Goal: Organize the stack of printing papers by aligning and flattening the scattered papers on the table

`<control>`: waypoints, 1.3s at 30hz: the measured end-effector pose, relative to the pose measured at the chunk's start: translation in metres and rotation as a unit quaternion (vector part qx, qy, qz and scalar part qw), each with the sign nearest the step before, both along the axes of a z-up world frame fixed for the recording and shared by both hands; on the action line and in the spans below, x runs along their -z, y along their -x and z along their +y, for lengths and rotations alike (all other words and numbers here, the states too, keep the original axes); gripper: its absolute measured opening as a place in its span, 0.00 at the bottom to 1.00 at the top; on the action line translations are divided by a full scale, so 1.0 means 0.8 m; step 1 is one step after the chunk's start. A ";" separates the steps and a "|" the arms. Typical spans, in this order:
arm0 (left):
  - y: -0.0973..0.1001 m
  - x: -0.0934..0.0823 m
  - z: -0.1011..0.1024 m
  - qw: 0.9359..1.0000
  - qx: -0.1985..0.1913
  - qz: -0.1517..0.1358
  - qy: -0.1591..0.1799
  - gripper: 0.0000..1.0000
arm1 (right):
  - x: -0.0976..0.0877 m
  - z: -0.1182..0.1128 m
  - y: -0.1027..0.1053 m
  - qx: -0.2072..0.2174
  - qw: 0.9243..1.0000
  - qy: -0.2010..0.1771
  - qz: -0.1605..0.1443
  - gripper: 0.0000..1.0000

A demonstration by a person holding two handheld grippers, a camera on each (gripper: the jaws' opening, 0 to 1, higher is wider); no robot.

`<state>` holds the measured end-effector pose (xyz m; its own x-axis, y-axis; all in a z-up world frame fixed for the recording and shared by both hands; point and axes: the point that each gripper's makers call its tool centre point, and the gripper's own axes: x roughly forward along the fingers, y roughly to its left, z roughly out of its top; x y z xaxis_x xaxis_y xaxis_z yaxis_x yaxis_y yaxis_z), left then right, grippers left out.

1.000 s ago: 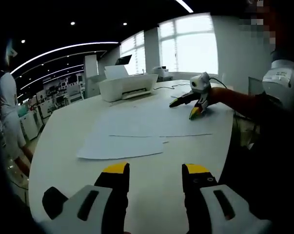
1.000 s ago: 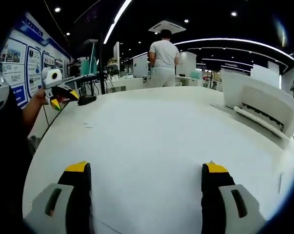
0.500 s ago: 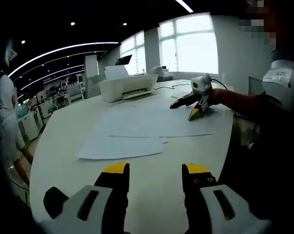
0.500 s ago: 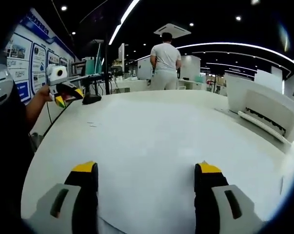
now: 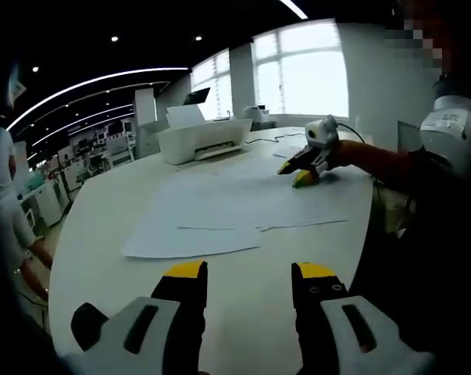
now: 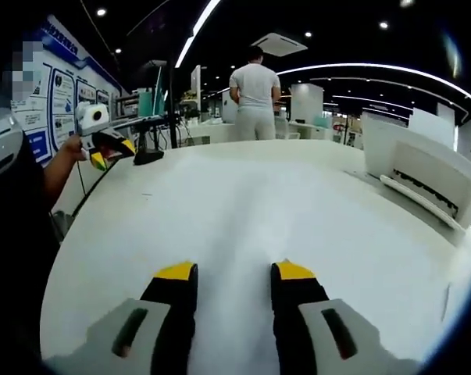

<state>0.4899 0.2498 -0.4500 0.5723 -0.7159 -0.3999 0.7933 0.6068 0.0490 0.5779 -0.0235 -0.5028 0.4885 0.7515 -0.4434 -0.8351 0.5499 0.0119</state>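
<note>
Left gripper view: left gripper [image 5: 247, 272] parted over the desk [image 5: 102, 211] edge, papers [image 5: 219, 211] mid-desk. Right gripper [image 5: 304, 176] tips on the papers' far corner, gap unclear.

Right gripper view: jaws narrowly apart, white sheet barely distinguishable; printer [image 6: 422, 176] cut off.

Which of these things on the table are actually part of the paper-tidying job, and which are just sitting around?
Part of the job:
papers
left gripper
right gripper
table

Just around:
printer
cables
person standing beyond the table
</note>
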 end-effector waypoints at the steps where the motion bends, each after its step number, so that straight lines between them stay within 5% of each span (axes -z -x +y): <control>1: 0.000 0.000 0.000 1.000 0.000 0.000 0.000 0.48 | 0.000 0.000 0.000 0.000 1.000 0.000 -0.001 0.31; 16: 0.000 0.005 0.001 1.000 0.000 0.004 0.001 0.48 | -0.005 0.006 0.009 -0.020 1.000 0.005 -0.005 0.04; 39: -0.022 -0.020 -0.026 1.000 0.021 -0.021 0.002 0.51 | -0.055 -0.003 0.022 -0.050 0.988 0.078 -0.124 0.00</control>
<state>0.5077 0.2288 -0.4338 0.5587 -0.7412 -0.3721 0.8150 0.5739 0.0806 0.5602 -0.0257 -0.4589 0.5235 0.7330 -0.4343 -0.8519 0.4439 -0.2777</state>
